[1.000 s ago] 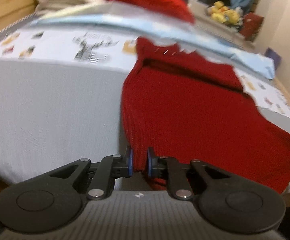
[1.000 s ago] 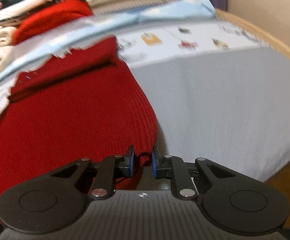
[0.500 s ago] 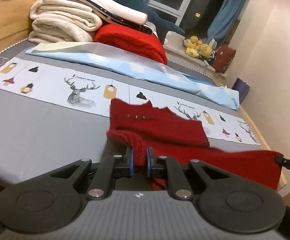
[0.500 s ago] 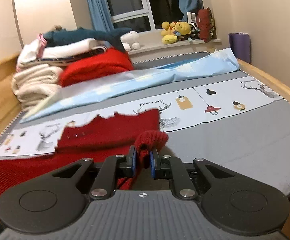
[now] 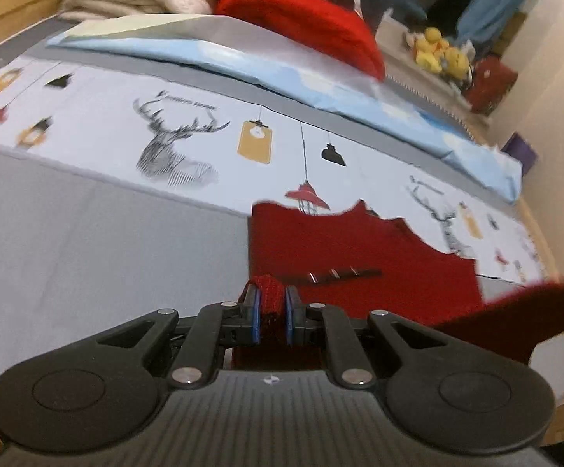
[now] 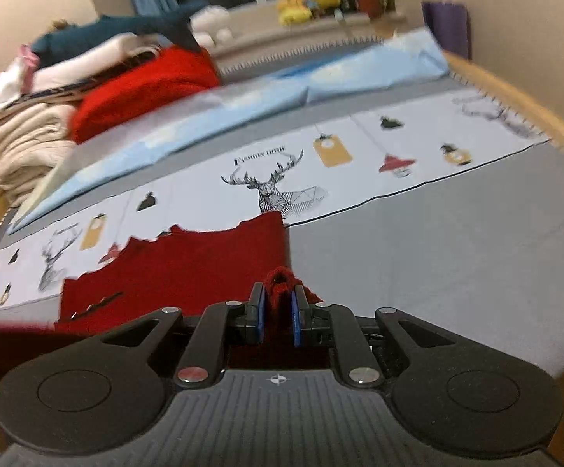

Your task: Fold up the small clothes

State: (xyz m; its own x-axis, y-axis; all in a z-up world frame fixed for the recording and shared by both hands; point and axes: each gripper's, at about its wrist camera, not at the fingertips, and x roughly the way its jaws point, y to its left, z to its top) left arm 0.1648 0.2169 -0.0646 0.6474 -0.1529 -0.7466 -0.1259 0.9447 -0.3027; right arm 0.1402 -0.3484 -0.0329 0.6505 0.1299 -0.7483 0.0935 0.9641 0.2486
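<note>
A small red knit garment (image 5: 356, 249) lies on the grey bed, its far scalloped edge reaching the printed strip of the sheet. My left gripper (image 5: 269, 303) is shut on a bunched corner of its near edge, lifted off the bed. The lifted edge sags away to the right in the left wrist view. In the right wrist view the same red garment (image 6: 204, 260) spreads to the left, and my right gripper (image 6: 278, 299) is shut on its other near corner, also raised. A dark strip with small metal studs shows on the cloth in both views.
The bed (image 6: 437, 264) has a grey sheet with a white band of deer and lamp prints. A light blue folded sheet (image 5: 282, 66) lies farther back. Stacked blankets and a red knit pile (image 6: 142, 89) sit at the head. A wooden bed rim (image 6: 515, 93) runs along the right.
Both grippers have lifted the garment's near edge off the bed and carried it toward the far edge. The flat part of the garment now looks shorter, its near part raised and doubled over.
</note>
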